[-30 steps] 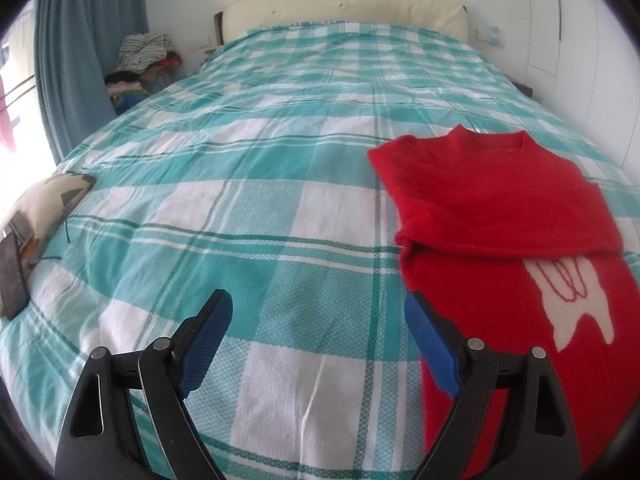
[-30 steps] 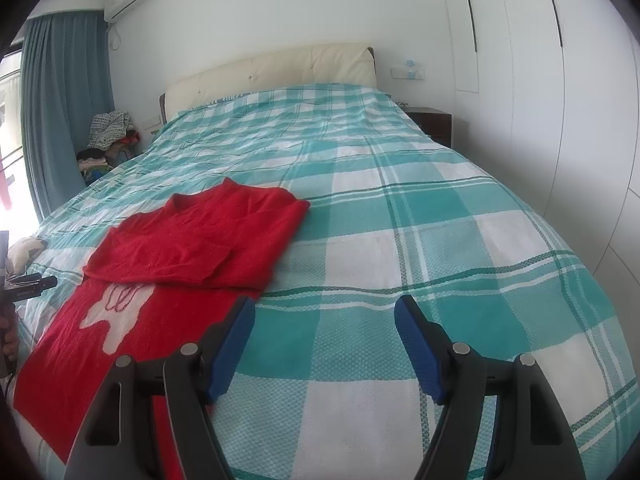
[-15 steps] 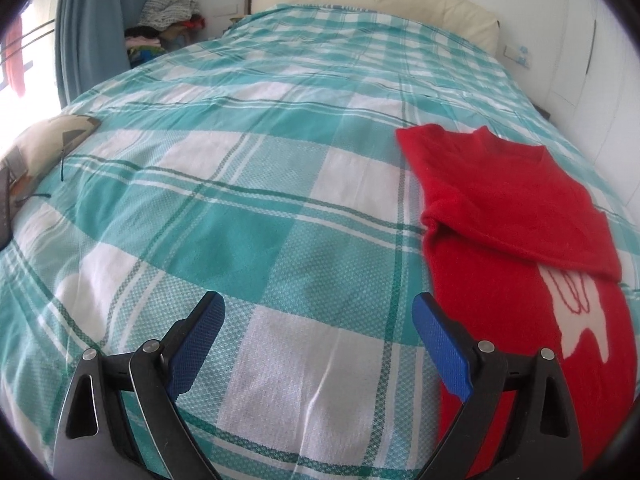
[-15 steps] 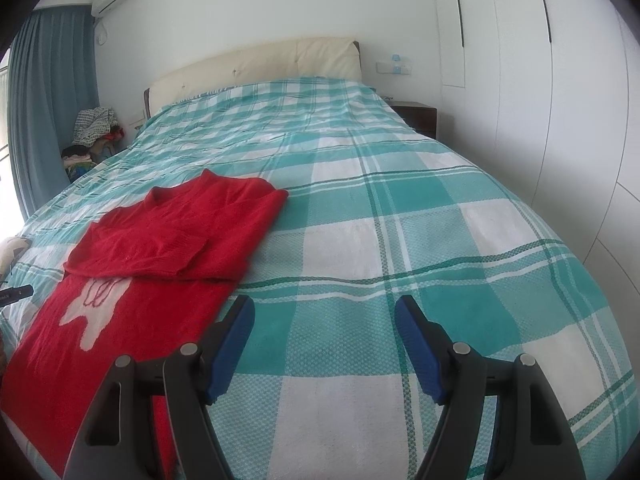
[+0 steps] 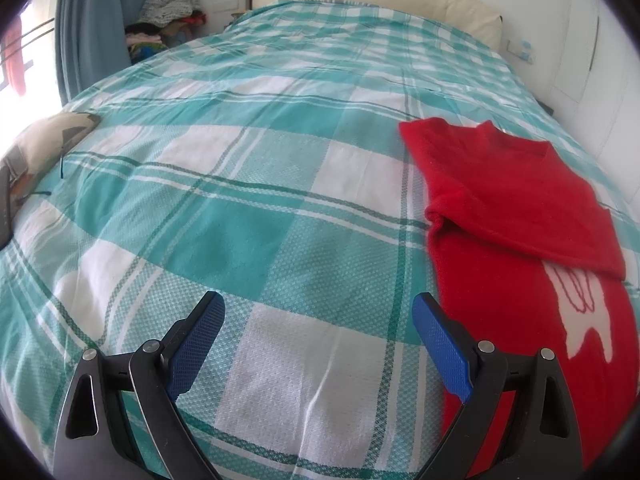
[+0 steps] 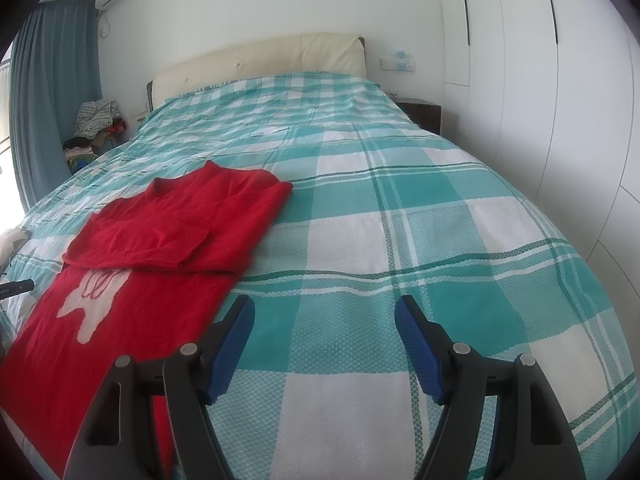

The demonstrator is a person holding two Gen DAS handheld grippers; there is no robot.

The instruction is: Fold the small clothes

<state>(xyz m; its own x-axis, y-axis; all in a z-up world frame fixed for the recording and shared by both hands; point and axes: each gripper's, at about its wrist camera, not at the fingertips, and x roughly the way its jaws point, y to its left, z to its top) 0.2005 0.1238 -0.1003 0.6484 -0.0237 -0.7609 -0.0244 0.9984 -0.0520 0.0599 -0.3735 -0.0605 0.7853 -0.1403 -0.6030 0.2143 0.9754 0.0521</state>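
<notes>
A red sweater point(image 5: 516, 216) with a white pattern lies flat on the bed, its sleeves folded in over the chest. In the left wrist view it is at the right; in the right wrist view the sweater point(image 6: 172, 232) is at the left. My left gripper point(image 5: 318, 320) is open and empty, over the bedspread just left of the sweater's lower edge. My right gripper point(image 6: 324, 320) is open and empty, over the bedspread just right of the sweater's lower part.
The bed has a teal and white checked cover point(image 5: 240, 184) and a cream headboard point(image 6: 260, 60). A pile of clothes point(image 5: 168, 12) sits by the blue curtain. A cushion point(image 5: 36, 148) lies at the bed's left edge. White wardrobe doors point(image 6: 540, 80) stand at the right.
Both grippers have shifted a little over the bed, still open. The left view has swung so the sweater sits further right. The sweater has not moved.
</notes>
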